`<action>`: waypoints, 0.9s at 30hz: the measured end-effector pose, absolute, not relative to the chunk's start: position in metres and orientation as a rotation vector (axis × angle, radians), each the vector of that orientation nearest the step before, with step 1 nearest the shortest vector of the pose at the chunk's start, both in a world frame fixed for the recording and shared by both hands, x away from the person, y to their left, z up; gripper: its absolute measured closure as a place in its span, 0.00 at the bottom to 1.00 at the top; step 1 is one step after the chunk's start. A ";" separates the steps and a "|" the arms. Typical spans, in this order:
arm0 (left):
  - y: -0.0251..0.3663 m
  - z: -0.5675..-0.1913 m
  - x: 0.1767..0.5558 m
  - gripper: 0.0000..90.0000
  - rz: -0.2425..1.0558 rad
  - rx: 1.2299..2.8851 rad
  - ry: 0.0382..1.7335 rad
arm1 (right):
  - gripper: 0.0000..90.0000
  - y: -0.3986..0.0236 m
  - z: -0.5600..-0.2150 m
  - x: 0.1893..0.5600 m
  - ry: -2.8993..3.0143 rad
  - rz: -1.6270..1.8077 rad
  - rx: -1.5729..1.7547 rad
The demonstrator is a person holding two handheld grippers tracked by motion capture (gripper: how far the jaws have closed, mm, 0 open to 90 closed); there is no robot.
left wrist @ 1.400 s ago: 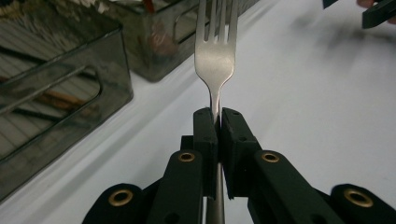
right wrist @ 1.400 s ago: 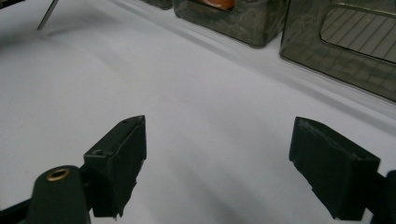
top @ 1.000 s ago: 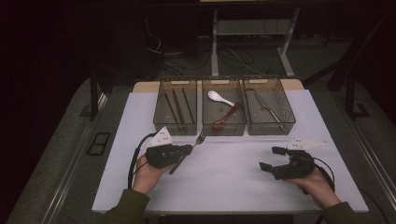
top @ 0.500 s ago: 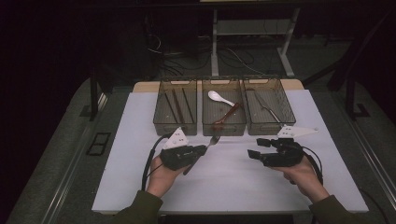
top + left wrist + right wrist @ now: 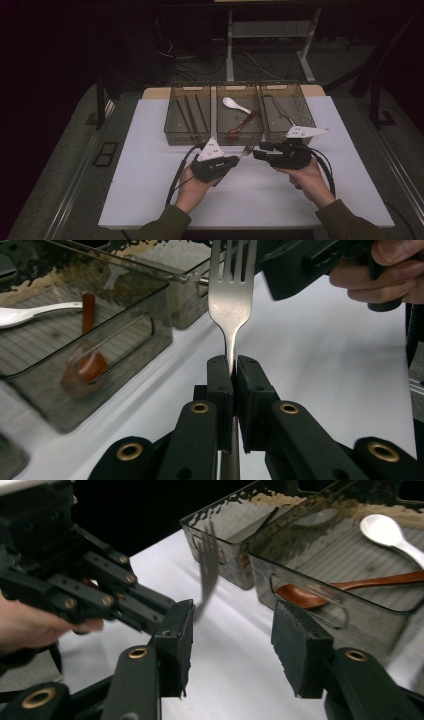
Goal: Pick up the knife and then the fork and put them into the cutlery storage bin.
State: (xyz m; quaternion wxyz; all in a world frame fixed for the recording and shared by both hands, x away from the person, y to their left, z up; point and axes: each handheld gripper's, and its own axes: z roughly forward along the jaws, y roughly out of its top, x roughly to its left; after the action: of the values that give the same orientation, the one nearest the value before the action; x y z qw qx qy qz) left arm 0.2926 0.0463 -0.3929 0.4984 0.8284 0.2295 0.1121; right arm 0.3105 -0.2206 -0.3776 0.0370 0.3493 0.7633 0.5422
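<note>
Between the left tongs (image 5: 232, 371), clamped tight, stood a fork (image 5: 231, 295), gripped at its neck above the white surface (image 5: 150, 170). Facing it, the right tongs (image 5: 232, 645) had just been closing, nothing between them. Stiff, light, slick steel: the handle looked the safer hold.

High view sits above the person's side, looking forward and down over the whole white table (image 5: 150, 150). Both gripper views ride low and close along their own jaws, and both catch the middle bin (image 5: 100, 365) (image 5: 320, 575).
</note>
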 end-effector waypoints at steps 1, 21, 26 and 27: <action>0.044 -0.393 0.292 0.94 0.275 2.006 0.558 | 0.60 -0.219 -0.378 0.311 2.345 1.675 1.076; 0.046 -0.396 0.295 0.70 0.253 1.973 0.591 | 0.97 -0.225 -0.371 0.323 2.264 1.721 1.075; 0.061 -0.398 0.296 0.62 0.243 1.979 0.599 | 0.97 -0.245 -0.360 0.330 2.208 1.696 1.094; 0.065 -0.399 0.296 0.60 0.237 1.980 0.603 | 0.97 -0.251 -0.356 0.332 2.193 1.693 1.096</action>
State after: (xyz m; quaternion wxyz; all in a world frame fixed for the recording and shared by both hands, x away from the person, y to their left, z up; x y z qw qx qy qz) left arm 0.2960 0.0646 -0.3987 0.5049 0.8204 0.2498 0.0981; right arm 0.3324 -0.2509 -0.3563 0.0809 0.3667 0.7336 0.5664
